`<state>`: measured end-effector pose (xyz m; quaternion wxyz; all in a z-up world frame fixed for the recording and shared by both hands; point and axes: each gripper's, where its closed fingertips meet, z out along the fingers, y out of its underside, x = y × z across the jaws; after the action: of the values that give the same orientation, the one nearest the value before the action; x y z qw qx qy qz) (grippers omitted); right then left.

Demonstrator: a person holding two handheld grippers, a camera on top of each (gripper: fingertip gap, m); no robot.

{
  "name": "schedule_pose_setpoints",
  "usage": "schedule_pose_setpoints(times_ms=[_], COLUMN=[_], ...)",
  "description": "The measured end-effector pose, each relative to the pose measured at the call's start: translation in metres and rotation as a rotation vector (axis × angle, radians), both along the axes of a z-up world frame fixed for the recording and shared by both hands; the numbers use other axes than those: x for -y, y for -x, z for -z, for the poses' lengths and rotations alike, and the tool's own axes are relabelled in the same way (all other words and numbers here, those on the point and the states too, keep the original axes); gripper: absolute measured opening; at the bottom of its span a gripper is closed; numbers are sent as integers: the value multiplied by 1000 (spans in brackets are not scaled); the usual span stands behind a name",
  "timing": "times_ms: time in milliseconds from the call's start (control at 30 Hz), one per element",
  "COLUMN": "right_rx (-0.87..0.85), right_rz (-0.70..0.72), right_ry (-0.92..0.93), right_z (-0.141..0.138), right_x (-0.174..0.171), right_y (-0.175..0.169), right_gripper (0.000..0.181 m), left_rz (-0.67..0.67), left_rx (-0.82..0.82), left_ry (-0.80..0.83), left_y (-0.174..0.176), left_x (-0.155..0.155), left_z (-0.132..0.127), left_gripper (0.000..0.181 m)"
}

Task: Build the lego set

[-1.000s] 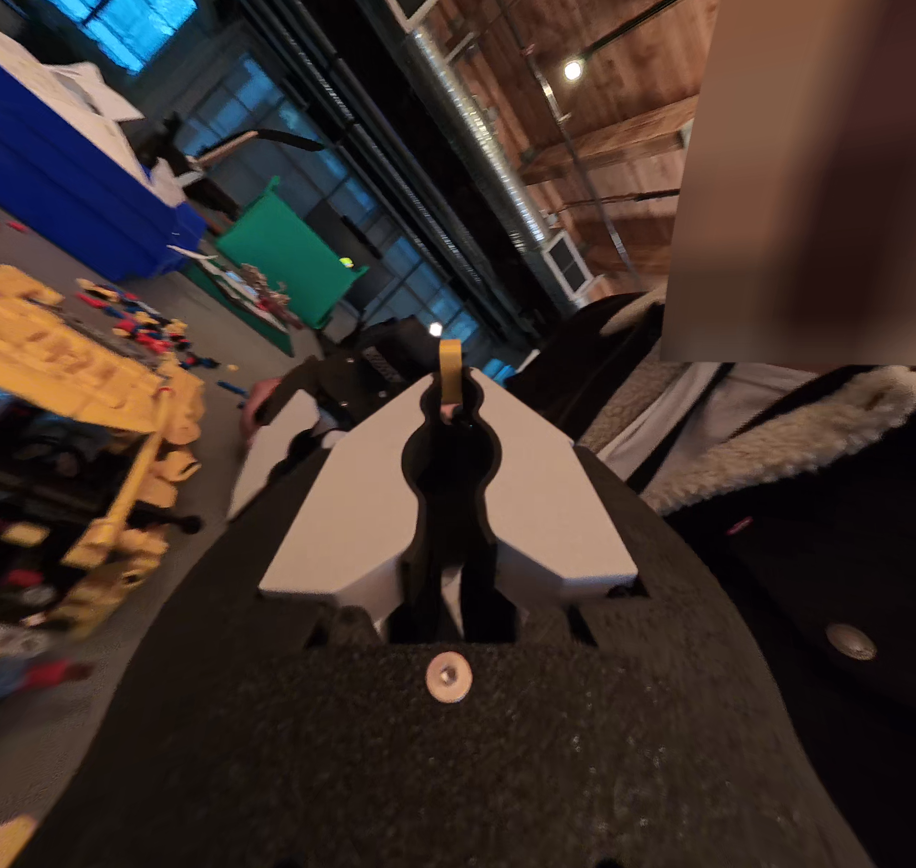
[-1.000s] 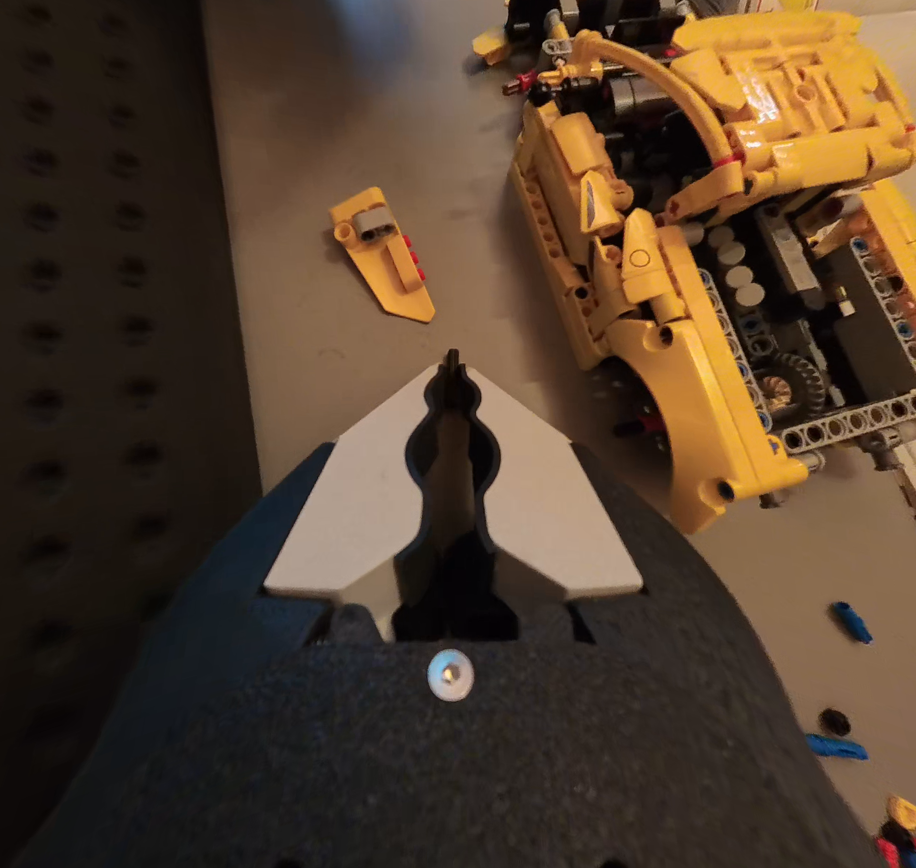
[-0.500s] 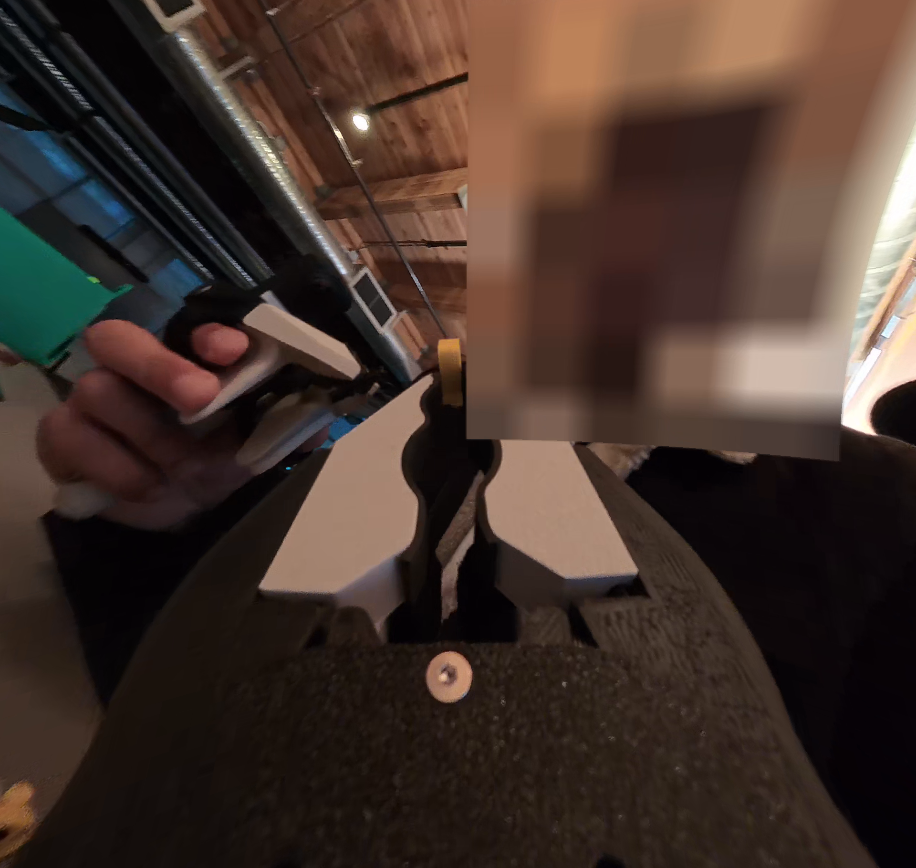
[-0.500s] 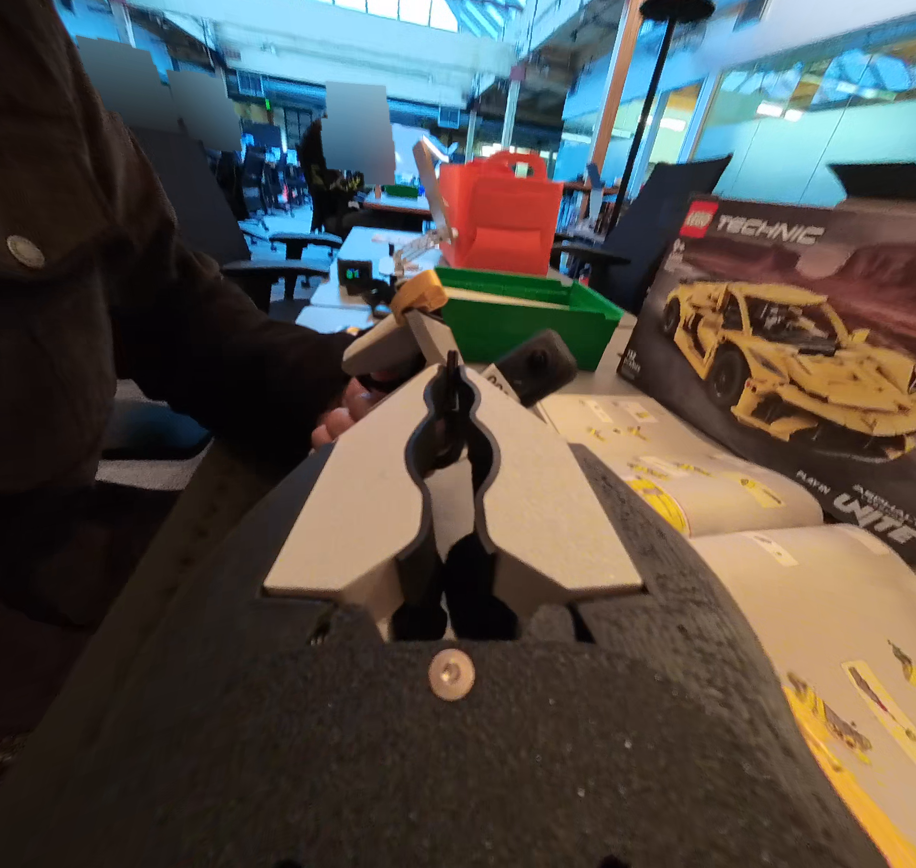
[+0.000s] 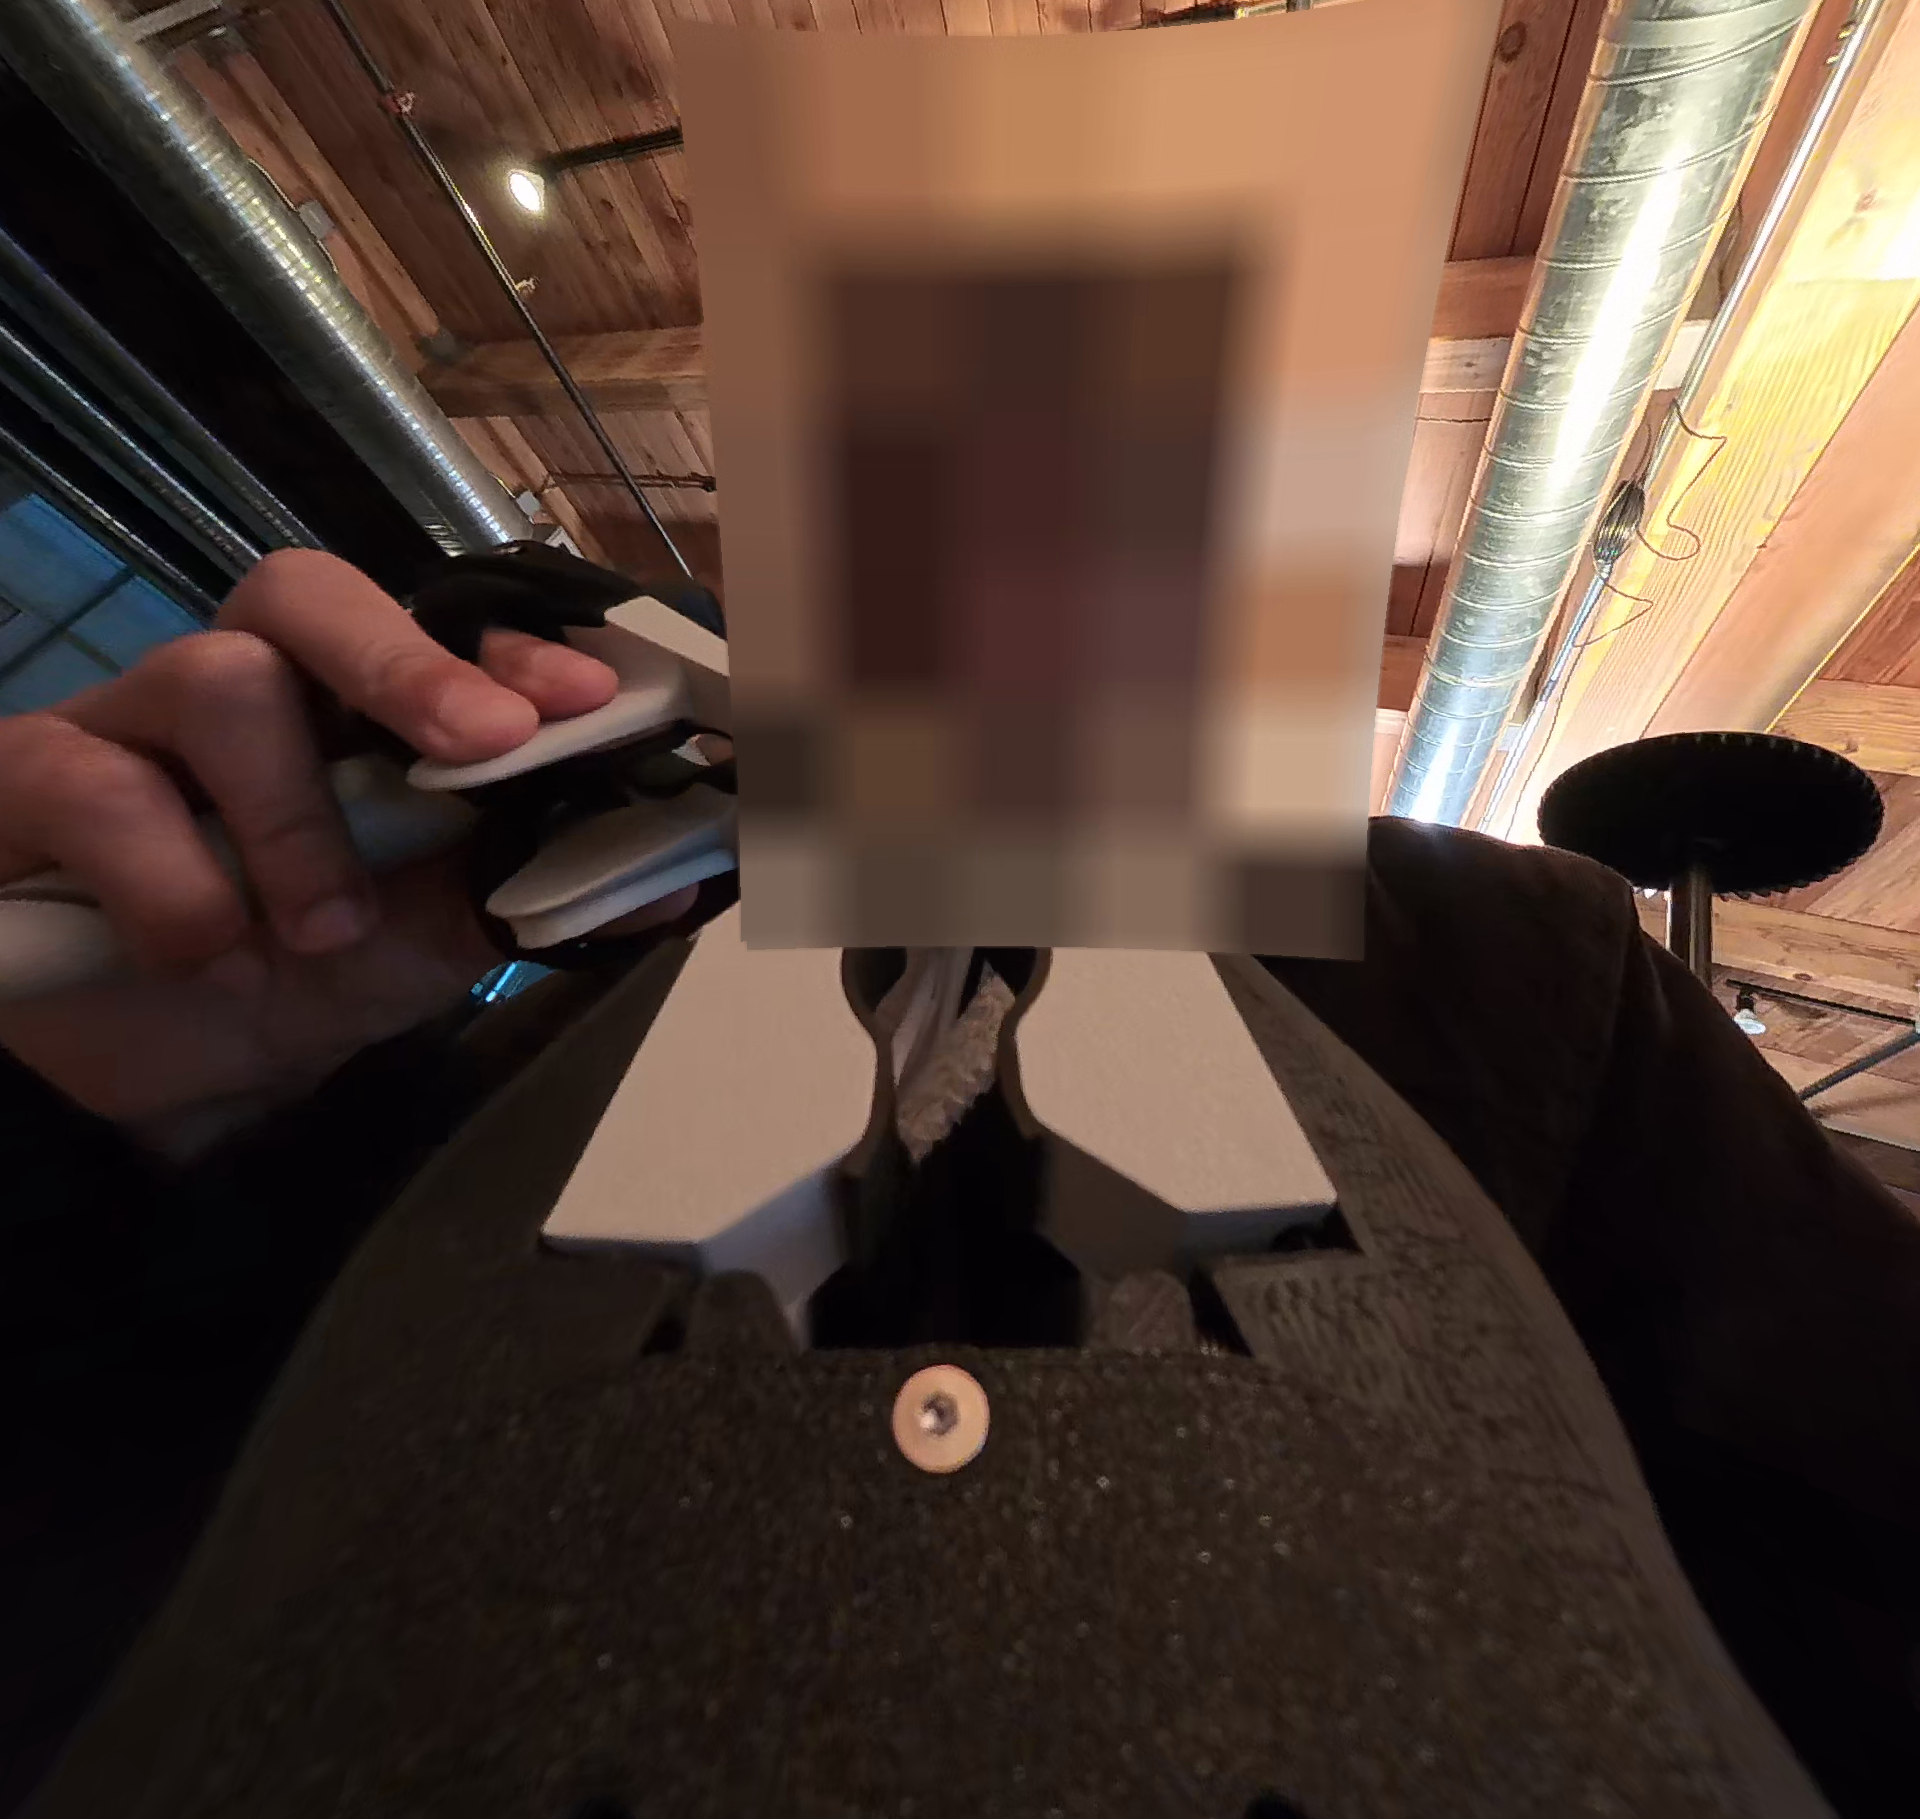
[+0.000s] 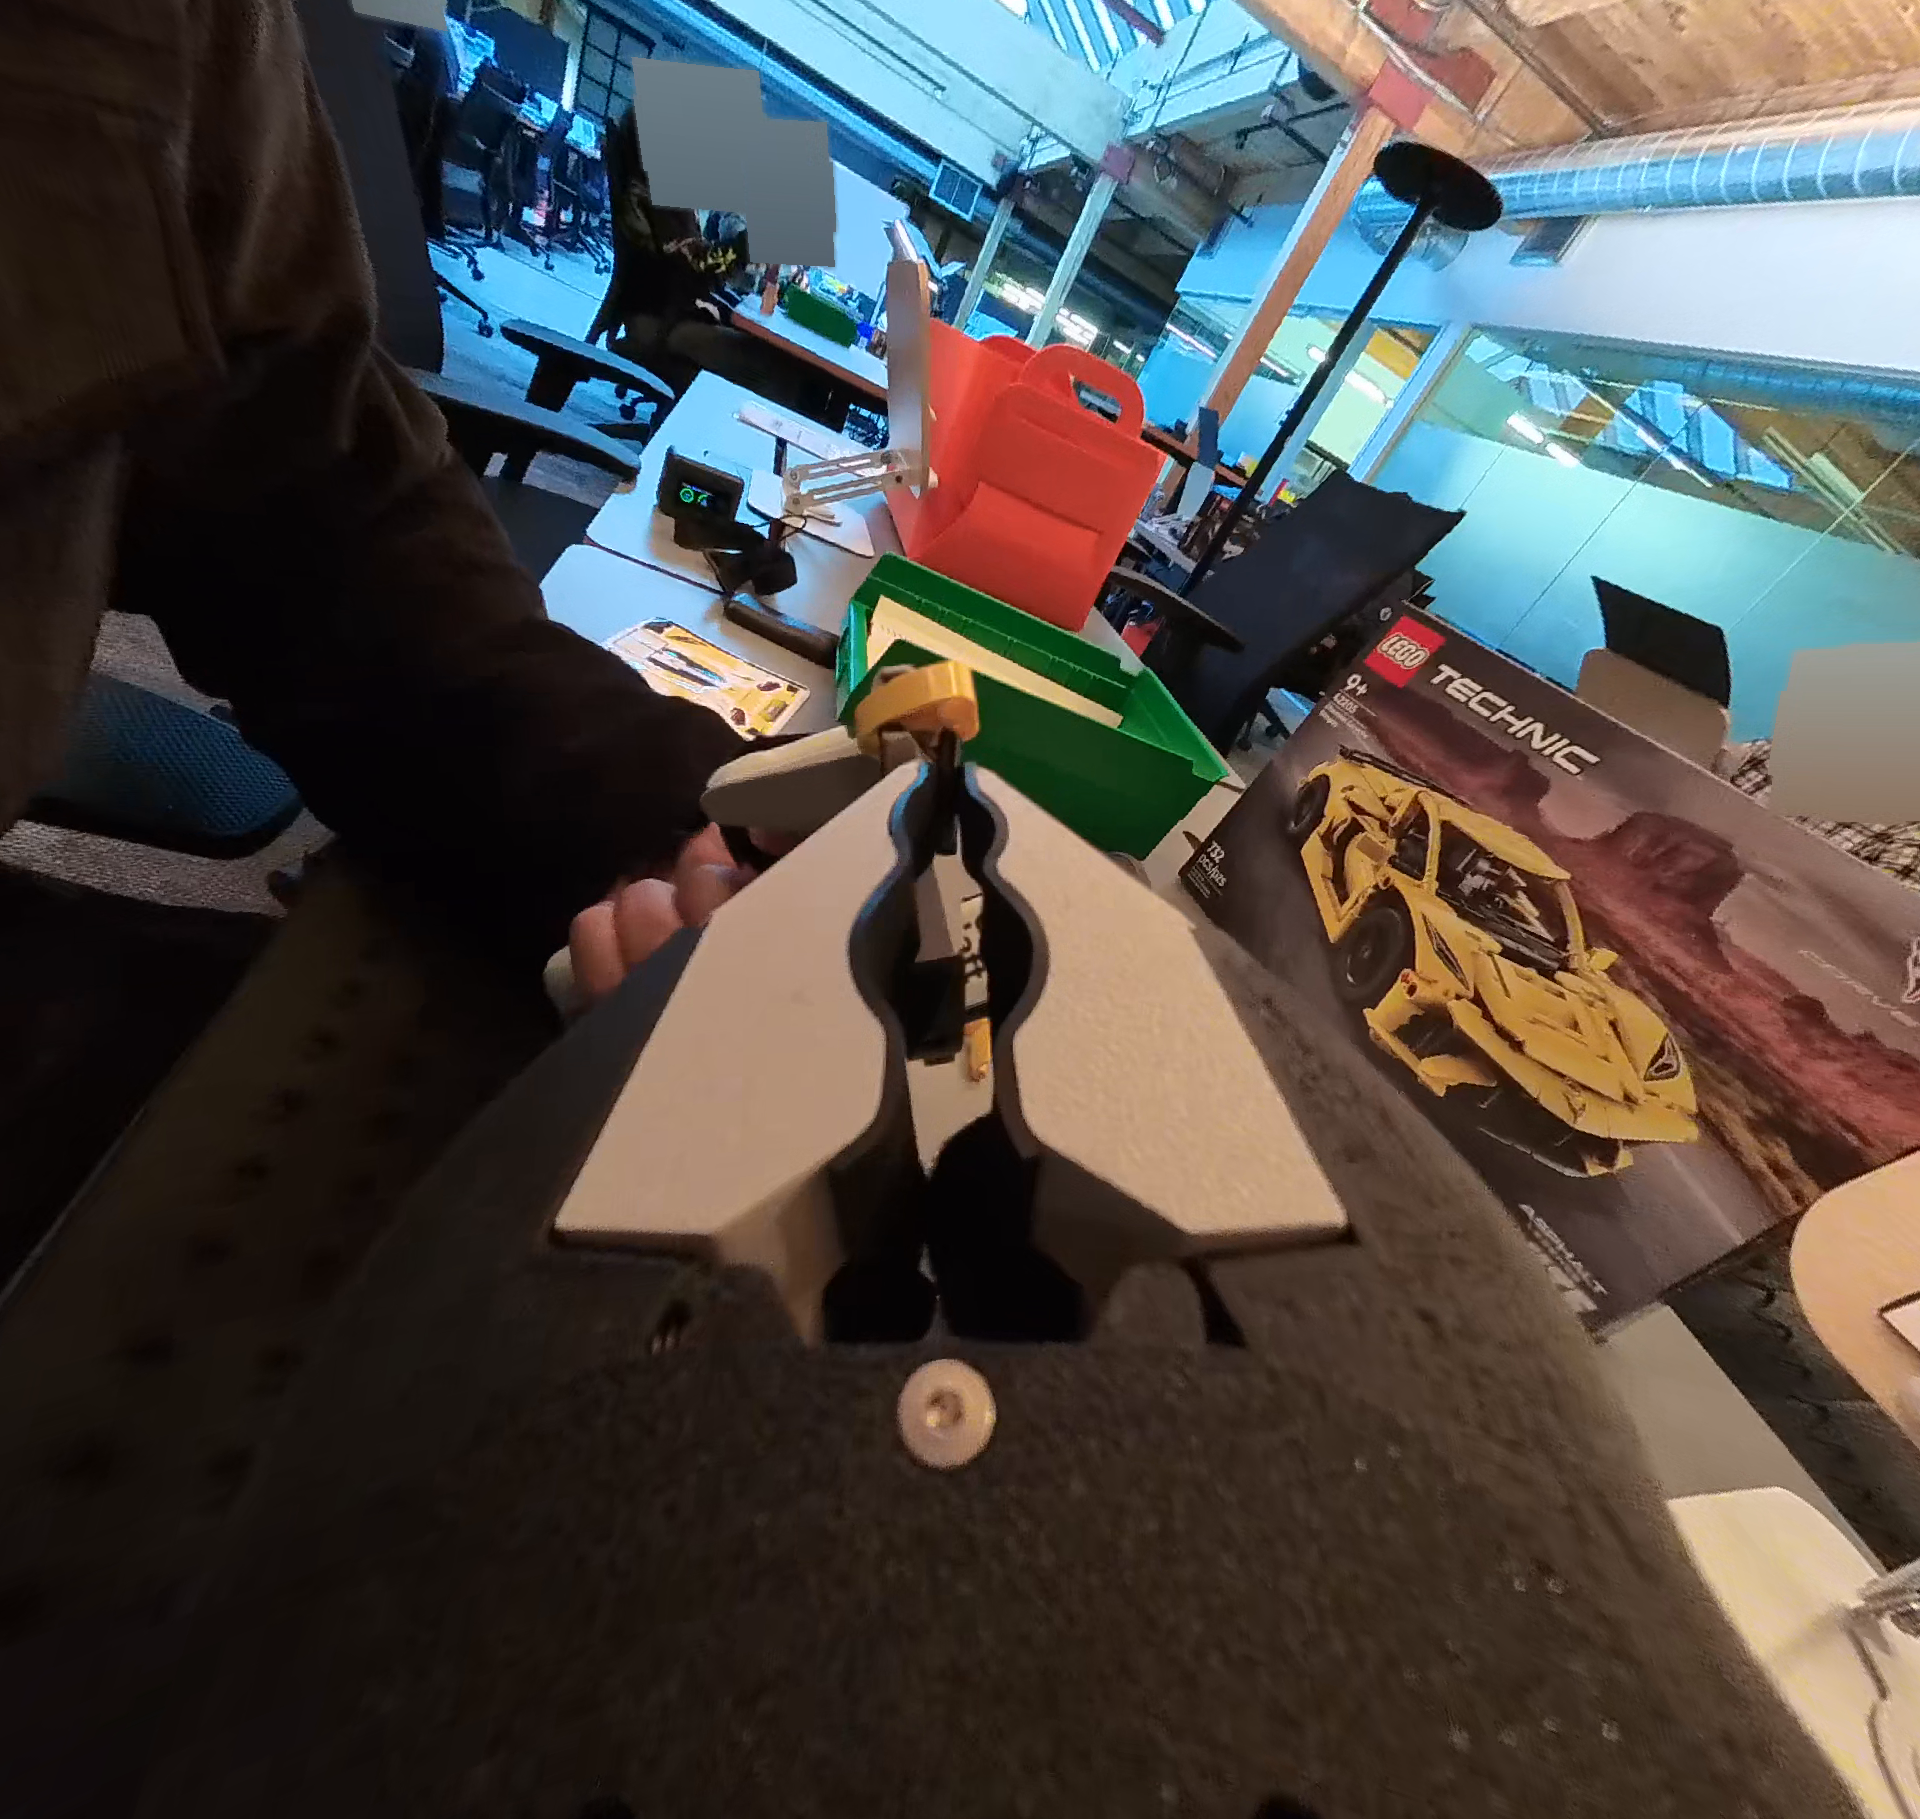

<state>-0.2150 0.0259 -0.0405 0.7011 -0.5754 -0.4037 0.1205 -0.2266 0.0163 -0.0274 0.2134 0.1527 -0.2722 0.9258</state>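
Note:
My right gripper (image 6: 943, 782) is shut on a small black pin (image 6: 945, 746) that sticks out past its tips. The pin's end meets a yellow lego piece (image 6: 920, 704) held just ahead by my left gripper (image 6: 883, 746), whose grey fingers (image 6: 790, 782) come in from the left. In the left wrist view my left gripper's fingers (image 5: 727, 1073) point up at the person. Their tips and the yellow piece are hidden behind a blurred patch. A hand (image 5: 208, 813) holds the right gripper at the left of that view.
On the table beyond stand a lego box with a yellow car picture (image 6: 1507, 886), a green bin (image 6: 1049, 741) and a red carrier (image 6: 1029, 491). A printed sheet (image 6: 707, 678) lies further left. The person's dark sleeve (image 6: 364, 626) fills the left side. Both grippers' tips are close together, under 4 cm apart.
Both grippers have lifted off the table and turned up toward each other. The right gripper's pin has closed in on the yellow piece in the left gripper. The yellow car model has left view.

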Motion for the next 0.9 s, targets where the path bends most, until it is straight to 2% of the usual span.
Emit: schedule_pose_setpoints(times_ms=[167, 433, 900], right_rx=[40, 262, 353], right_rz=[-14, 33, 95], right_ry=[-20, -72, -98], right_z=[-2, -1, 1], right_x=[5, 16, 13], right_y=[5, 9, 6], right_gripper=[3, 2, 2], left_rz=[40, 103, 114], left_rx=[22, 46, 34], left_ry=[-12, -47, -32], left_y=[5, 10, 7], left_x=[6, 17, 15], left_z=[-1, 2, 4], left_gripper=[7, 7, 7])
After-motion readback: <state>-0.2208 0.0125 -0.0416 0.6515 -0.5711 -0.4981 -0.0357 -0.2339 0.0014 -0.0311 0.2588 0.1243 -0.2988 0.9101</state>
